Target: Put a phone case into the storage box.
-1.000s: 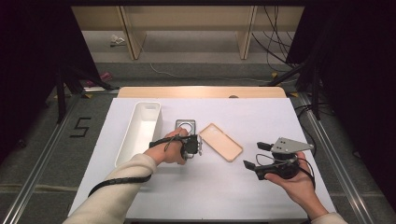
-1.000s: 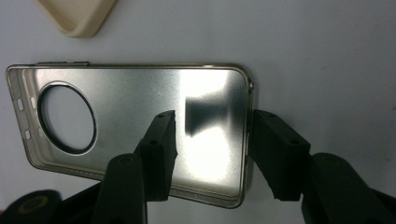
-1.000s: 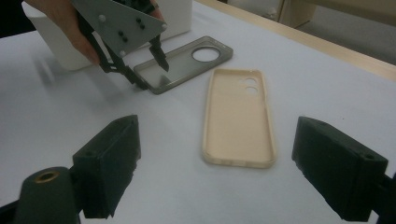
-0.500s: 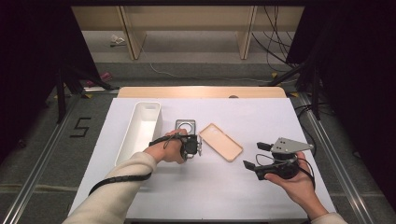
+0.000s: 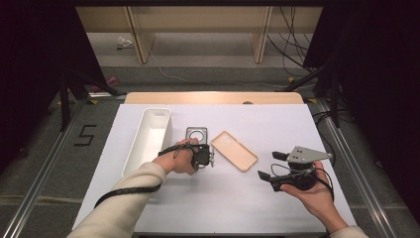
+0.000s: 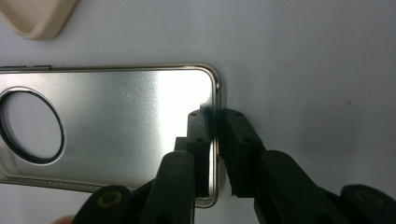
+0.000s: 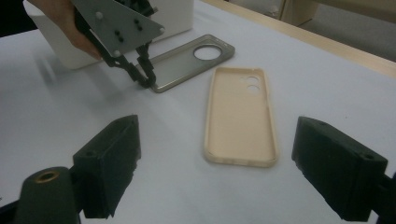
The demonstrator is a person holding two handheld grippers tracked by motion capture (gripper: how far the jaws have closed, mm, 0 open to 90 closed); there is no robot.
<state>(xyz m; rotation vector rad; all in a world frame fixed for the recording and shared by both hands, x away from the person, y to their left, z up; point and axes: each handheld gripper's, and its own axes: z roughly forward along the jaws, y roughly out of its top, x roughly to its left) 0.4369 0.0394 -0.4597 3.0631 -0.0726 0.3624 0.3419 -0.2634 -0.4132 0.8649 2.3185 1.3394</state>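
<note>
Brushed-metal phone case (image 5: 196, 135) is lying mid-table, at twelve o'clock from the left gripper (image 5: 207, 157); white bin (image 5: 148, 140) at nine.

Left gripper view: jaws have just been closing, clenching its thin rim (image 6: 215, 112); stiff, light, likely slippery.

Right gripper view: the right gripper (image 7: 215, 163) is gaping above the beige case (image 7: 240, 116) on the white tabletop (image 7: 327, 84).

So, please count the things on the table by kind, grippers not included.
Phone cases: 2, the silver metal case and the beige case
White bins: 1, the white bin
Total: 3
</note>
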